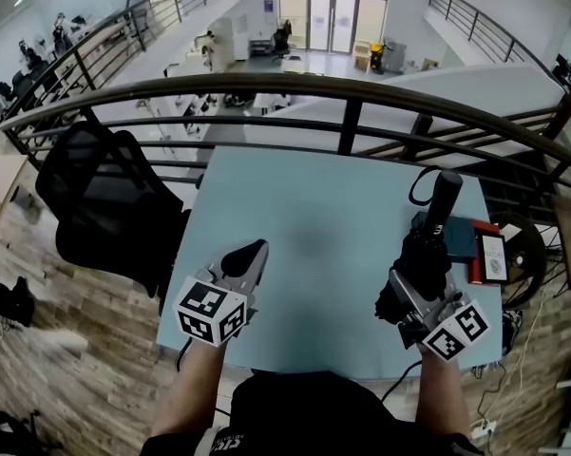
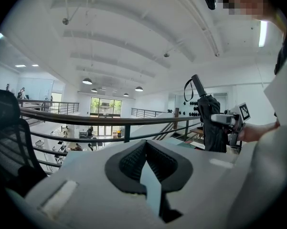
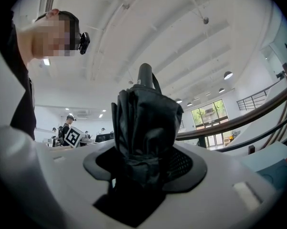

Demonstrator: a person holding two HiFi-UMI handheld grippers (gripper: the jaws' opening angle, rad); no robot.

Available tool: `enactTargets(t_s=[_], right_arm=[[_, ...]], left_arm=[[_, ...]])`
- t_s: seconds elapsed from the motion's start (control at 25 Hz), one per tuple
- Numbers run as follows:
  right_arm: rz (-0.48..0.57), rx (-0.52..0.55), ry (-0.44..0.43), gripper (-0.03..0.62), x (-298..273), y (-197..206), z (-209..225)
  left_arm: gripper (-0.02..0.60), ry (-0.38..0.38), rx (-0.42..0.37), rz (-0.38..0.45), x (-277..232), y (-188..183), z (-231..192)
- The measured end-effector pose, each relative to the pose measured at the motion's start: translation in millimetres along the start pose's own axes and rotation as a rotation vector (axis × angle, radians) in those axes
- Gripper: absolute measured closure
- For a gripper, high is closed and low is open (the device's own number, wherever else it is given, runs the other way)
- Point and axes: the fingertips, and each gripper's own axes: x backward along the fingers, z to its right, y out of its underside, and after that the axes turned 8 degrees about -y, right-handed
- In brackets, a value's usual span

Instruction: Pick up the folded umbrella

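The folded black umbrella [image 1: 428, 245] stands upright and slightly tilted over the right side of the light blue table [image 1: 323, 207]. Its handle with a strap loop points up and away. My right gripper [image 1: 410, 283] is shut on its fabric body, lifted off the tabletop. In the right gripper view the umbrella [image 3: 145, 123] fills the space between the jaws of the right gripper [image 3: 143, 161]. My left gripper [image 1: 256, 252] hovers over the table's near left, shut and empty. In the left gripper view its pads meet at the tip of the left gripper [image 2: 145, 149], with the umbrella [image 2: 212, 123] off to the right.
A dark curved railing [image 1: 295, 88] runs just beyond the table's far edge. A black mesh chair [image 1: 104, 198] stands at the left. Flat red and dark items [image 1: 475, 245] and a white card [image 1: 494, 255] lie at the table's right edge.
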Motion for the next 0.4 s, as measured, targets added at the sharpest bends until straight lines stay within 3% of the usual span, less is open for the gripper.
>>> enactTargets(t_s=[0.4], right_arm=[[-0.017,0.025,-0.001,0.339,0.9,1.3,-7.6]], left_arm=[[0.575,0.004,0.004,0.004,3.1,-0.2,5.0]])
